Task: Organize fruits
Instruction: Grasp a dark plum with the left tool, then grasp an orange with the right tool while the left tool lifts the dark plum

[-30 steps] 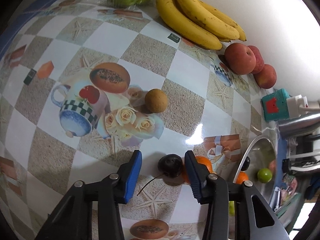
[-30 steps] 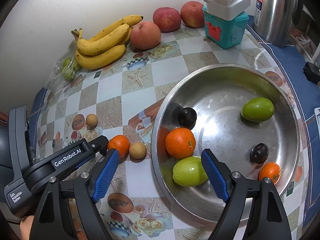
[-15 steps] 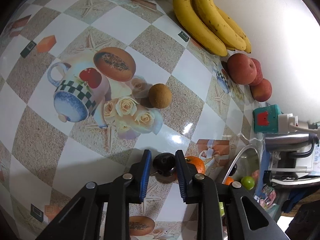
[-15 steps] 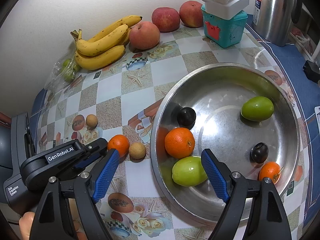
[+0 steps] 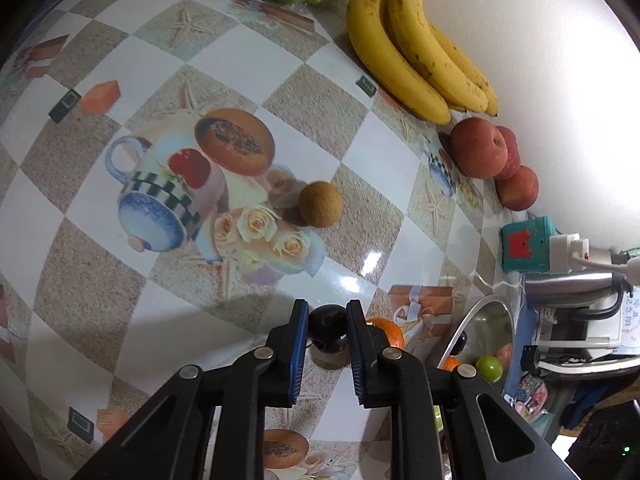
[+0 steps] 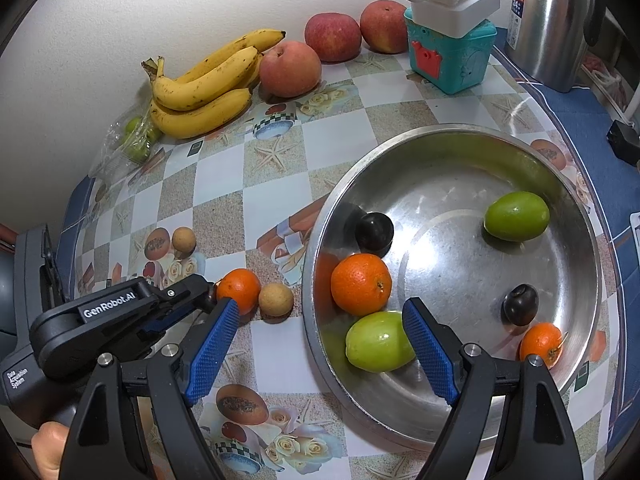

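Plum (image 5: 329, 329) sits pinched in left gripper (image 5: 327, 334) on the tablecloth, bowl (image 6: 452, 136) off to its right, nearer the idle right gripper (image 6: 320, 350), jaws wide, holding nothing.

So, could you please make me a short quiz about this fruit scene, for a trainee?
1. True or false: the left gripper is shut on a dark plum.
2. How many fruits lie inside the steel bowl? A) four B) six C) eight
3. Fill in: the right gripper hangs ____ above the bowl's near rim, holding nothing.

Key: 1 true. 2 B: two oranges, two green fruits, two dark plums. 3 open.
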The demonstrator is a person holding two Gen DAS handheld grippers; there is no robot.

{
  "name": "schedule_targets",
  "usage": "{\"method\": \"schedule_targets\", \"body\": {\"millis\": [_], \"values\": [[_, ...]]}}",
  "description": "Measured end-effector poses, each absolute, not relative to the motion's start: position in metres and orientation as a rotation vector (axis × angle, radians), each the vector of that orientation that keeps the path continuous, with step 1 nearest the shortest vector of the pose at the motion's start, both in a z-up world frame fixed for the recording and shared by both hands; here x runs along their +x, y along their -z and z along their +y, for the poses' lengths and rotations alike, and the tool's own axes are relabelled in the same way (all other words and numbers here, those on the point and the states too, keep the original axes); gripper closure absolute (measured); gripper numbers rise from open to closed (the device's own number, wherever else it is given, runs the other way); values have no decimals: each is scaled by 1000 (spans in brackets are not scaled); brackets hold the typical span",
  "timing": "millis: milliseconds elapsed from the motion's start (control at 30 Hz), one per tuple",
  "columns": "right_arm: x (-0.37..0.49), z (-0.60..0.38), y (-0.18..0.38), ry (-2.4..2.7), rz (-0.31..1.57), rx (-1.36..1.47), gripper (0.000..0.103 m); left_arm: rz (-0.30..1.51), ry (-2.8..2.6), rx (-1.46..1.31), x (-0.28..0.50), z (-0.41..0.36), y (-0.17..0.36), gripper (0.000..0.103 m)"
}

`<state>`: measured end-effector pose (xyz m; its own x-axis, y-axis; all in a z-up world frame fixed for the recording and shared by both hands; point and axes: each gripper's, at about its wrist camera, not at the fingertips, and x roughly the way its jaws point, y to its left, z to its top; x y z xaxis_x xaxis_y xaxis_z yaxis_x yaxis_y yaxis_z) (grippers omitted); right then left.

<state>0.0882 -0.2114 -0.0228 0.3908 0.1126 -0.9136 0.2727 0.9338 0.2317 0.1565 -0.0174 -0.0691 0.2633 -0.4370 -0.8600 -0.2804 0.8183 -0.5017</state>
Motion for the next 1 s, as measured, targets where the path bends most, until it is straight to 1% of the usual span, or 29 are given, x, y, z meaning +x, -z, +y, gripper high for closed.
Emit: {"method": "schedule_targets", "body": {"millis": [433, 500, 567, 667, 867, 1000], "values": [[97, -183, 22, -49, 1120, 386, 19, 1223, -19, -654, 157, 27, 40, 83], [99, -177, 25, -67, 1120, 374, 22, 1214, -38, -655, 157, 34, 39, 83], [101, -173, 27, -74, 1119, 364, 32, 1206, -49, -659, 157, 40, 38, 83], [104, -165, 31, -88, 1123, 341, 38, 1197, -56, -666, 157, 44, 37, 83], [112, -151, 39, -100, 1141, 281, 50, 1193, -59, -674, 158, 53, 37, 83], [119, -142, 42, -76, 1145, 216, 54, 1198, -63, -688, 160, 56, 41, 83]]}}
